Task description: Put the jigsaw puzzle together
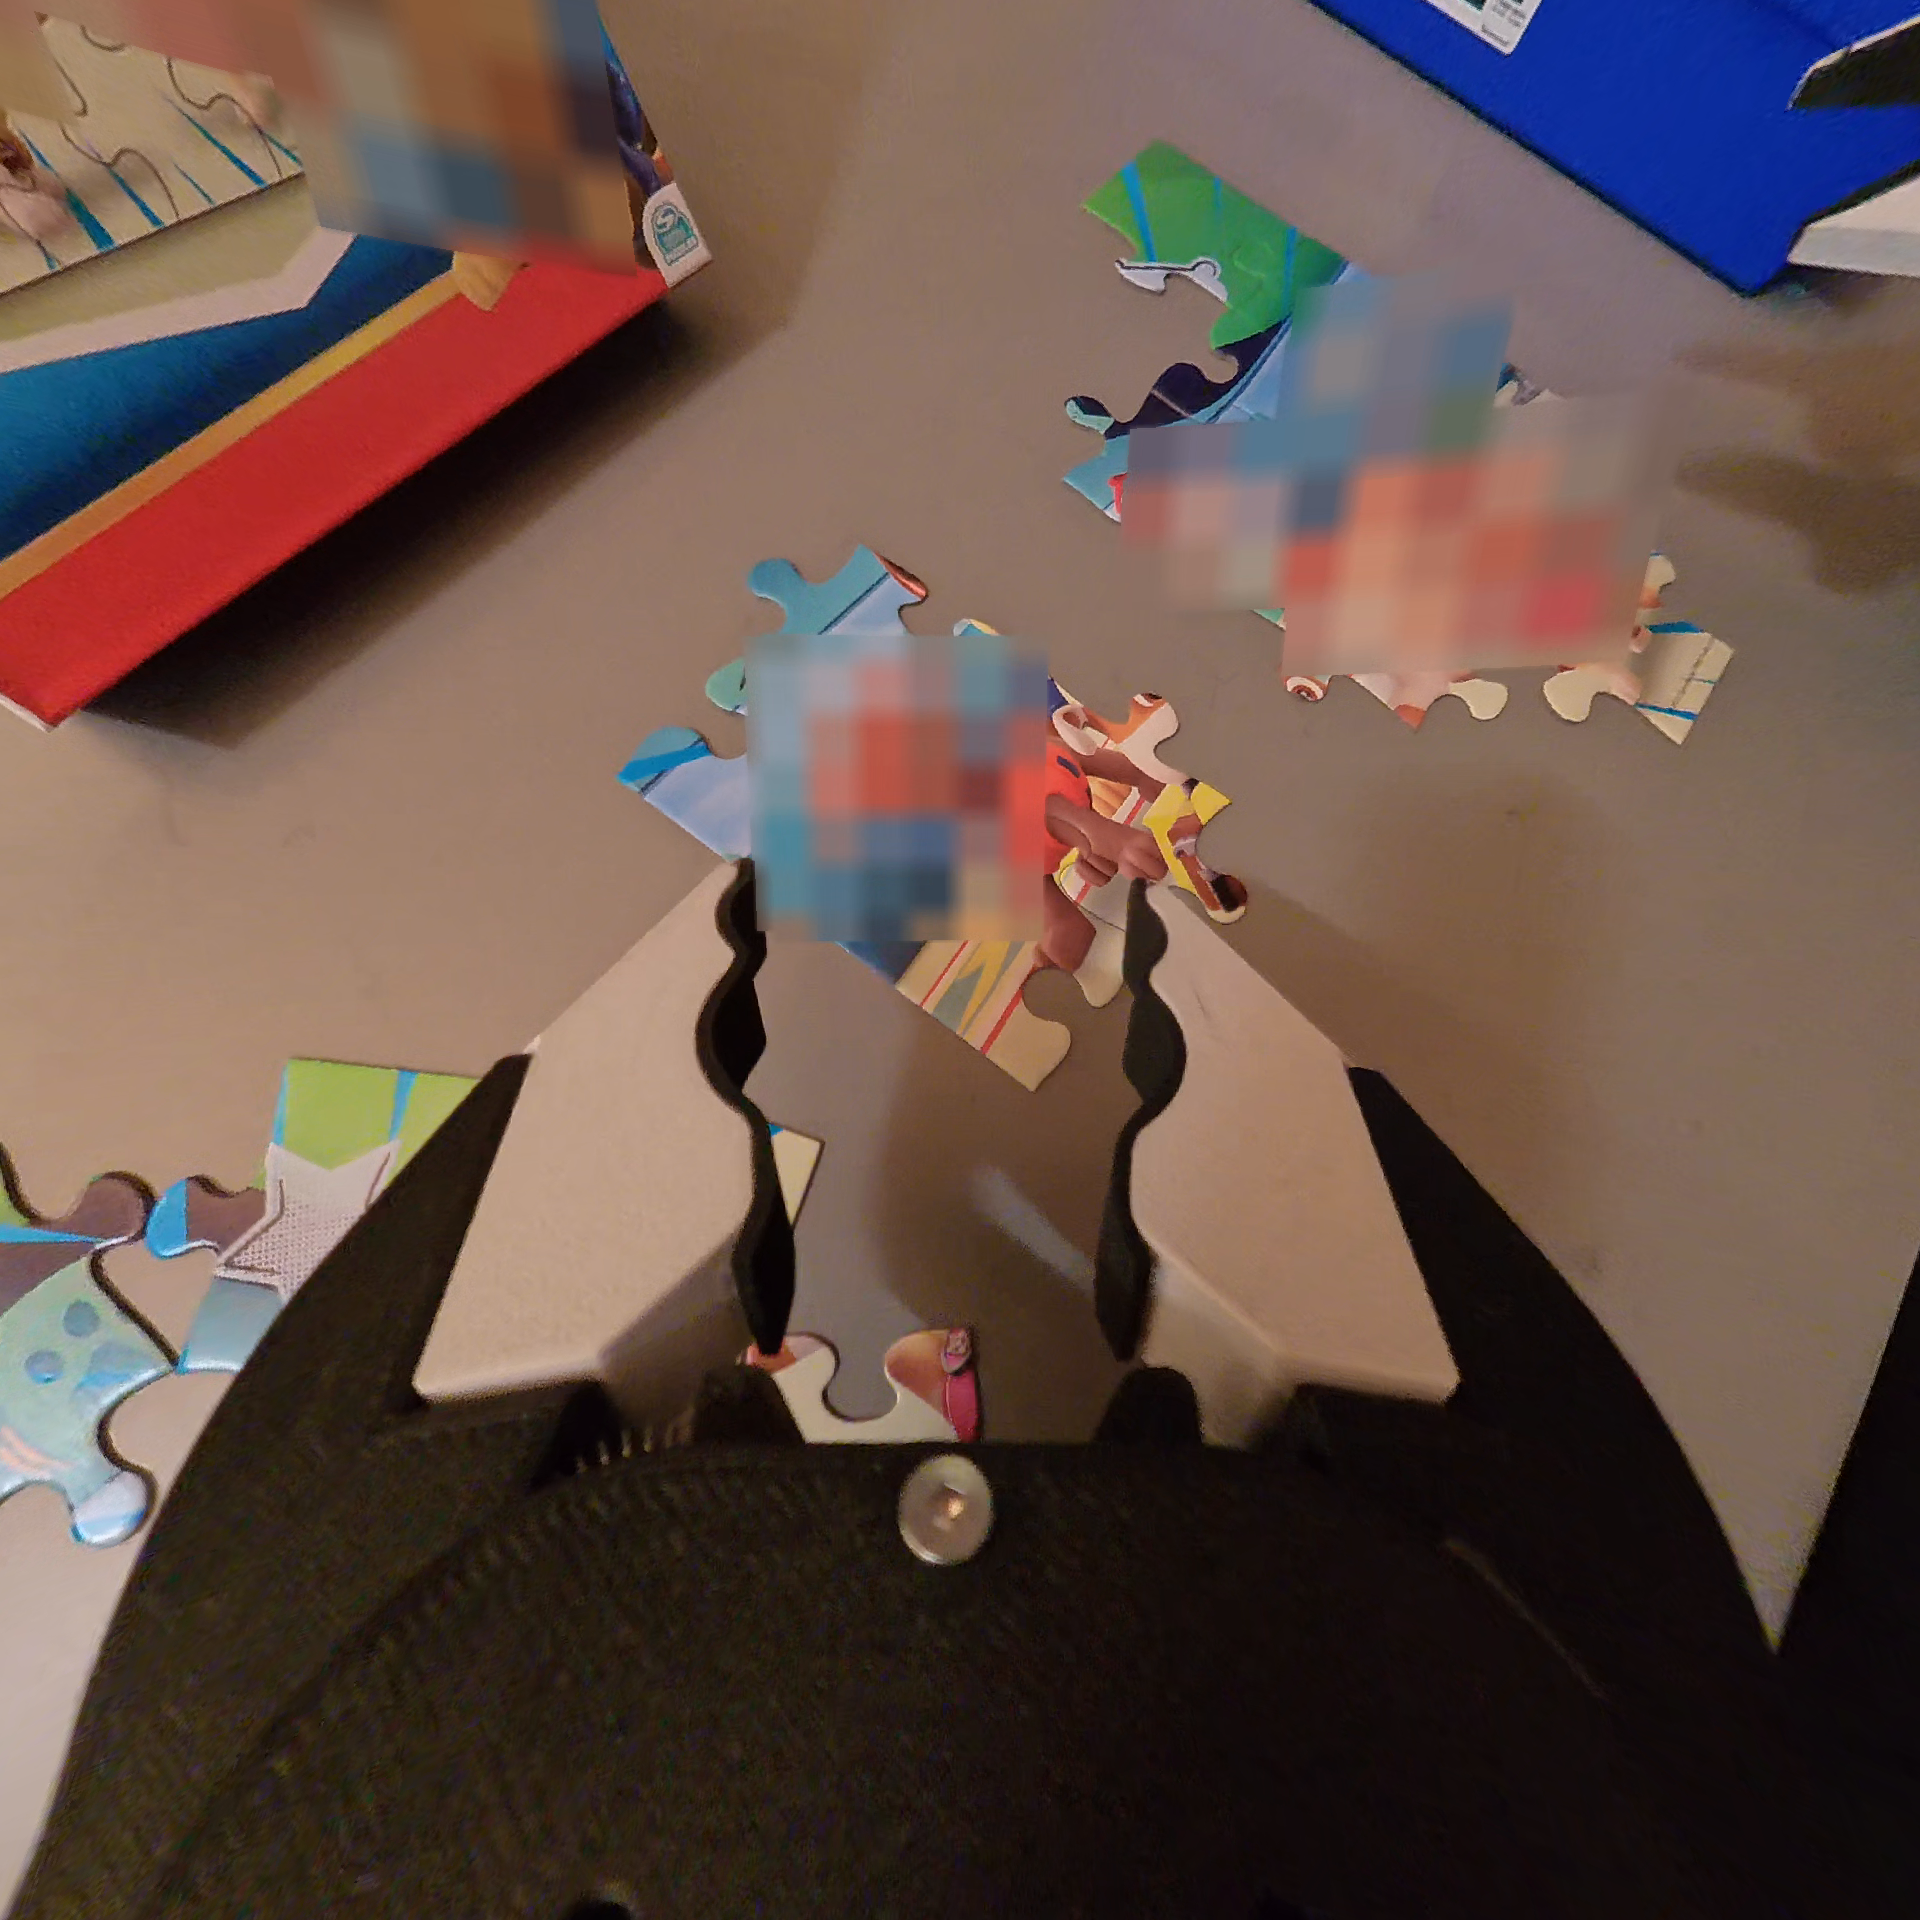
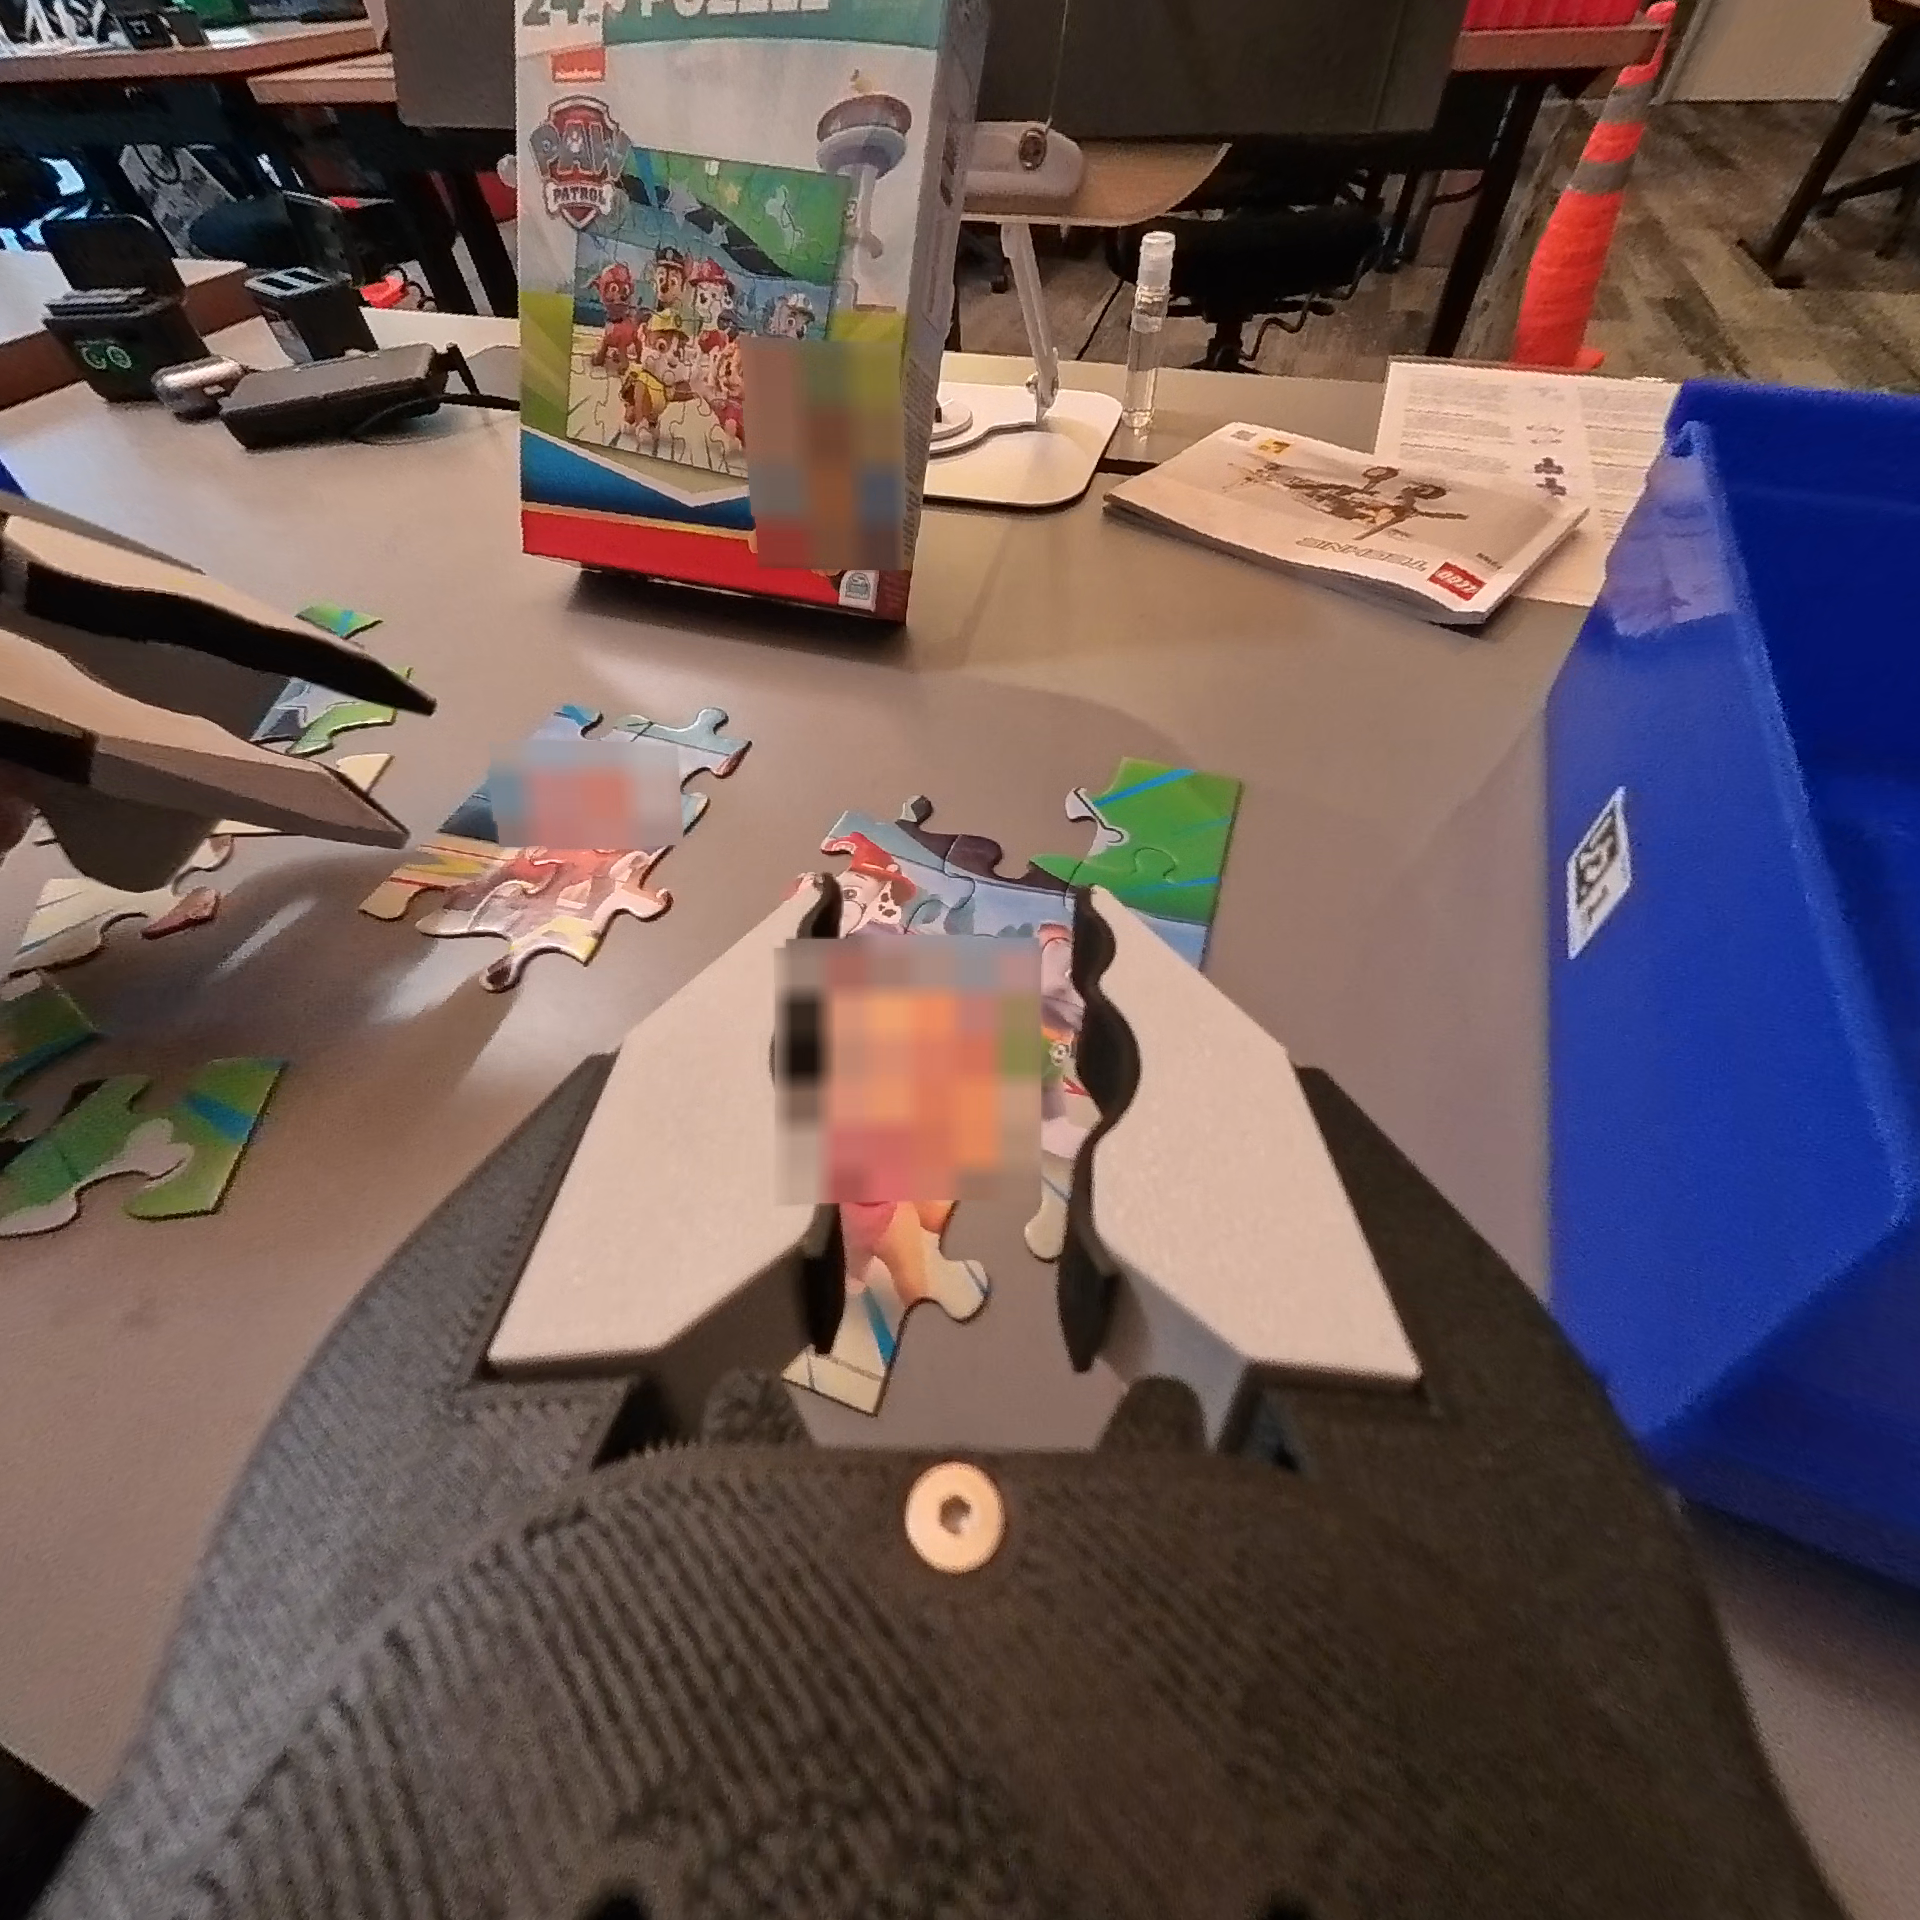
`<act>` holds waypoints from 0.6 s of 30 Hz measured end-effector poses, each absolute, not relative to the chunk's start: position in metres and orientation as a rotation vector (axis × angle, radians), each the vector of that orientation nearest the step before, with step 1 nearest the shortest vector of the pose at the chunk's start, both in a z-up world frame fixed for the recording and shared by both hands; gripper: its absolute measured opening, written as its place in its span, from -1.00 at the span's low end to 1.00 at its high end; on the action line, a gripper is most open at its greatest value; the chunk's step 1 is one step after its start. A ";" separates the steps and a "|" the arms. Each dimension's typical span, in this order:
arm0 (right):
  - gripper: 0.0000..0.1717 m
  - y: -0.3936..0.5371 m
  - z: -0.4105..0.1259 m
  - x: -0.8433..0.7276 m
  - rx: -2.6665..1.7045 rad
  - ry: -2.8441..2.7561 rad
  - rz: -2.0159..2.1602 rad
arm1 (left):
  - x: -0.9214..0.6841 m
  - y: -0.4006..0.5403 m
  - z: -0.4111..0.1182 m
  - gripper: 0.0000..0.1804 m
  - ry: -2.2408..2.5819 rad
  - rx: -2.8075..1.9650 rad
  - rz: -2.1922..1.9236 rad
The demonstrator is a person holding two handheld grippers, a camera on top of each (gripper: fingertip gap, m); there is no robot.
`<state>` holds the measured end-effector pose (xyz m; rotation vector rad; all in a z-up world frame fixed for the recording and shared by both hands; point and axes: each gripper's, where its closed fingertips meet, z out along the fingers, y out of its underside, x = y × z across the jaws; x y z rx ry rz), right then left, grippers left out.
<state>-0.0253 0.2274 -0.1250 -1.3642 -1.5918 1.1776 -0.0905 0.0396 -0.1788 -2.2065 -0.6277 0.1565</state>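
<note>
The left claw (image 1: 940, 894) stands wide open above the grey bench (image 1: 520, 831), gripping nothing; a joined cluster of puzzle pieces (image 1: 1101, 831) lies flat just past its fingertips, one edge reaching between them. The right claw (image 2: 951, 909) is parted over a larger assembled puzzle section (image 2: 1143, 852) that lies flat on the bench below; its pads do not press on it. The upright puzzle box (image 2: 717, 312) stands beyond, and the blue bin (image 2: 1714, 935) crowds the right side. Bare bench lies between the two clusters. Loose green pieces (image 2: 135, 1143) lie to the left.
</note>
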 end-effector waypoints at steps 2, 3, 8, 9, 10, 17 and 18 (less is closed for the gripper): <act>-0.50 0.229 -0.125 -0.025 -1.367 -1.589 1.179 | -0.091 0.041 -0.180 -0.24 -0.624 -2.215 0.167; -0.50 0.230 -0.126 -0.024 -1.369 -1.587 1.180 | -0.091 0.042 -0.180 -0.24 -0.624 -2.217 0.167; -0.50 0.233 -0.127 -0.024 -1.378 -1.579 1.193 | -0.088 0.046 -0.185 -0.23 -0.618 -2.228 0.147; -0.50 0.232 -0.127 -0.024 -1.378 -1.579 1.195 | -0.087 0.047 -0.186 -0.23 -0.616 -2.233 0.143; -0.50 0.232 -0.127 -0.024 -1.378 -1.580 1.197 | -0.087 0.047 -0.188 -0.23 -0.612 -2.241 0.144; -0.50 0.230 -0.128 -0.025 -1.376 -1.587 1.200 | -0.090 0.047 -0.206 -0.23 -0.591 -2.337 0.230; -0.50 0.230 -0.128 -0.025 -1.377 -1.587 1.202 | -0.091 0.047 -0.208 -0.23 -0.590 -2.347 0.237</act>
